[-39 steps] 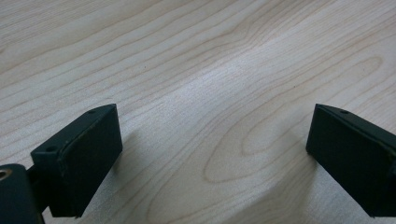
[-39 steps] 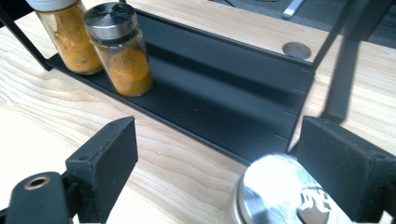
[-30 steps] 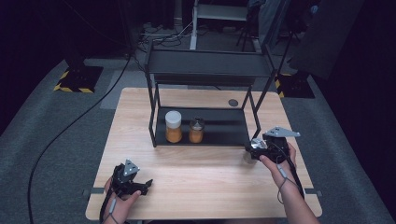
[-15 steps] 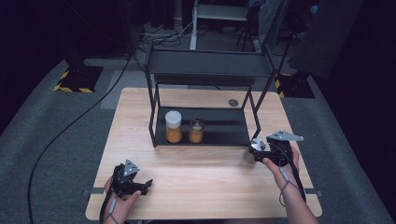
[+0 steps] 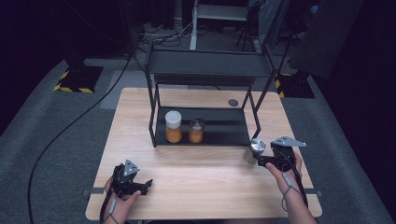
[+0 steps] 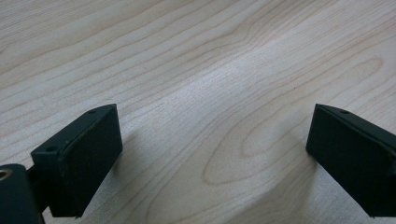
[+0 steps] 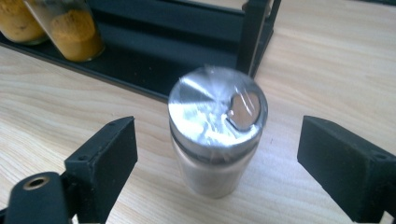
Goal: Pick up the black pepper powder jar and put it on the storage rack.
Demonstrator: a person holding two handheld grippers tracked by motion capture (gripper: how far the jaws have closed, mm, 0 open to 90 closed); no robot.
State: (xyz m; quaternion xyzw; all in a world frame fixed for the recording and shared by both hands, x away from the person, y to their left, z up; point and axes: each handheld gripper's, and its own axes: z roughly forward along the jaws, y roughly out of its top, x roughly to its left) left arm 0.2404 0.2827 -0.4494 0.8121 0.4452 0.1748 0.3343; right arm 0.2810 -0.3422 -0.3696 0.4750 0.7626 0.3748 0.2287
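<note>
We have a small glass jar (image 7: pixel 217 135) with a shiny metal lid standing upright on the table (image 5: pixel 205 186), just in front of the right front leg of the black rack (image 5: pixel 205 74), and our right tool (image 7: pixel 217 158) sits with its jaws spread to either side of it, pads clear of the glass. We judge the jar to be rigid, fairly light, smooth and likely slippery, and breakable if it tips or drops, so we would close on the straight glass body below the lid rather than on the lid's rounded rim, squarely and low enough that it cannot pivot. The rack's leg and the edge of its black tray lie close behind the jar, so the open room is toward us and to the right across bare wood. Two jars of orange powder (image 5: pixel 173 127) stand on the tray's left part, well apart from ours, leaving the tray's right part free. Our left tool (image 5: pixel 132 179) rests near the table's front left, jaws spread over empty wood.
</note>
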